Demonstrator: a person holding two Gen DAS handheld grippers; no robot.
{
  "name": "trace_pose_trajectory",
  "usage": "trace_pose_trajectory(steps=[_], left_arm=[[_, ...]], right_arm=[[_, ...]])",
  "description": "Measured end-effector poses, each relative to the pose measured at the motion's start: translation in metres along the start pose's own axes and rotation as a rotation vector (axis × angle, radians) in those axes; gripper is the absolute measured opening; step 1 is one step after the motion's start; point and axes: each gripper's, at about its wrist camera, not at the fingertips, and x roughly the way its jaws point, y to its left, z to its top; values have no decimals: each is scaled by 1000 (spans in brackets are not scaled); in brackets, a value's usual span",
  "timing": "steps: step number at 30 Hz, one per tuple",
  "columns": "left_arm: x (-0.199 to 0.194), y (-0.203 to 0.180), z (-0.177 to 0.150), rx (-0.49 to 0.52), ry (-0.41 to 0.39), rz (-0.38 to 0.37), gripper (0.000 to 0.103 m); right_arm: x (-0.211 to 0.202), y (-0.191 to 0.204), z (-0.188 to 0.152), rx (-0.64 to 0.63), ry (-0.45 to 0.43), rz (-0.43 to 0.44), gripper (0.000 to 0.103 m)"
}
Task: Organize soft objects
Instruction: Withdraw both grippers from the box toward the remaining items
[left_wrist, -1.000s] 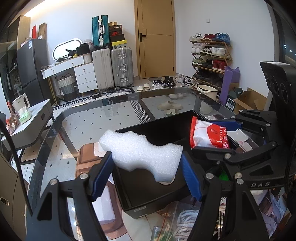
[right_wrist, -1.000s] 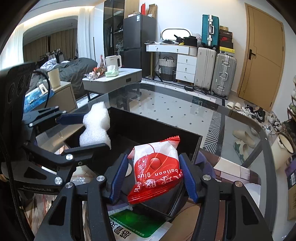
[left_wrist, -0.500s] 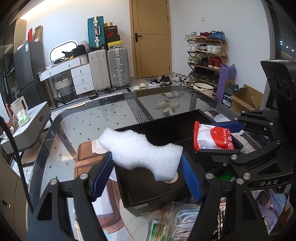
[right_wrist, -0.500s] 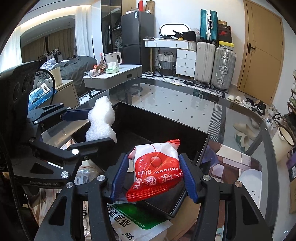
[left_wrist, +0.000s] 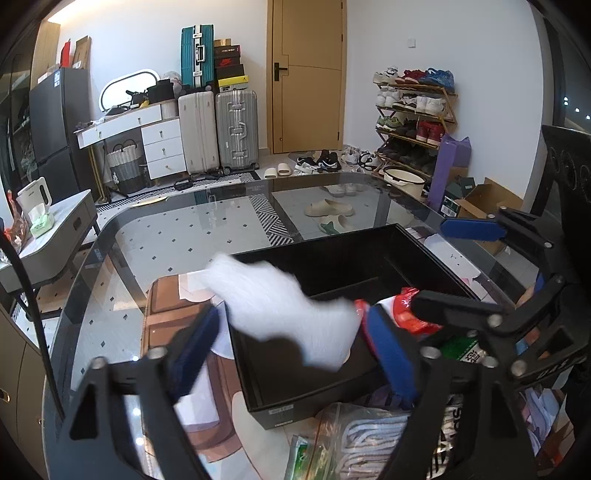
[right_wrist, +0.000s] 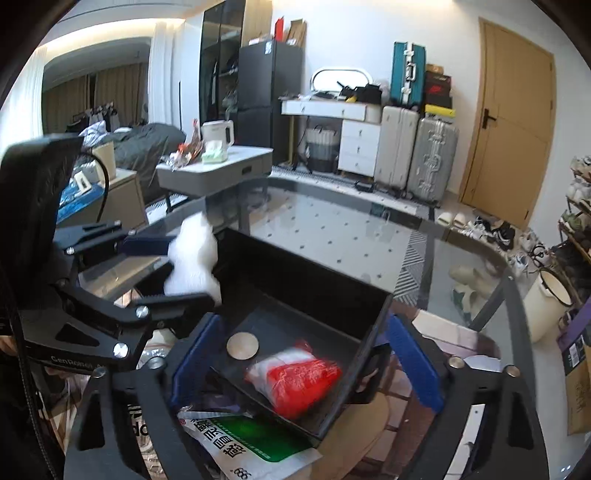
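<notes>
**A:** Where's the foam?

**B:** Between the pads of your left gripper (left_wrist: 290, 345). The foam (left_wrist: 284, 302) is blurred, so I can't tell whether the pads grip it or have let go. Its long axis runs across the gap, far-left to near-right, and it hangs over the near-left corner of the box (left_wrist: 332, 254). From the right wrist view the foam (right_wrist: 194, 258) sits just above the box wall.

**A:** And the right side?

**B:** Your right gripper (right_wrist: 306, 365) is spread wide and holds nothing. The packet (right_wrist: 295, 376) lies loose on the box floor directly below, between the fingers. A small disc (right_wrist: 242, 345) lies beside it, to the left and a little farther from you.

**A:** So what's next?

**B:** My read: the foam goes in. Your left gripper is nearer; the drop is straight down and slightly right, into the free floor space left of the packet.

**A:** And around it?

**B:** The box stands on a glass table (left_wrist: 166, 236). Bags crowd its near side, a green-printed bag (right_wrist: 255, 435) directly under your right gripper. Beyond that: suitcases, a door and a shoe rack, all well apart.
</notes>
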Motion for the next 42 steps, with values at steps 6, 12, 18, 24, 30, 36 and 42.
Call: trace_pose_trajectory(steps=[6, 12, 18, 24, 30, 36, 42], left_arm=[[-15, 2, -1, -27, -37, -30, 103], [-31, 8, -10, -70, -41, -50, 103], [-46, 12, -24, -121, -43, -55, 103], [-59, 14, -34, -136, -51, -39, 103], [-65, 12, -44, -132, -43, -26, 103], [-68, 8, -52, -134, -36, -28, 103], [-69, 4, -64, -136, -23, -31, 103]], right_arm=[[-20, -7, -3, 54, -30, -15, 102], [-39, -10, -14, 113, -37, -27, 102], [-56, -13, -33, 148, -18, -56, 102], [-67, -10, -51, 170, 1, -70, 102], [-77, -7, -67, 199, 11, -68, 102], [-81, -4, -80, 216, 34, -74, 102], [-81, -4, -91, 231, 58, -74, 102]])
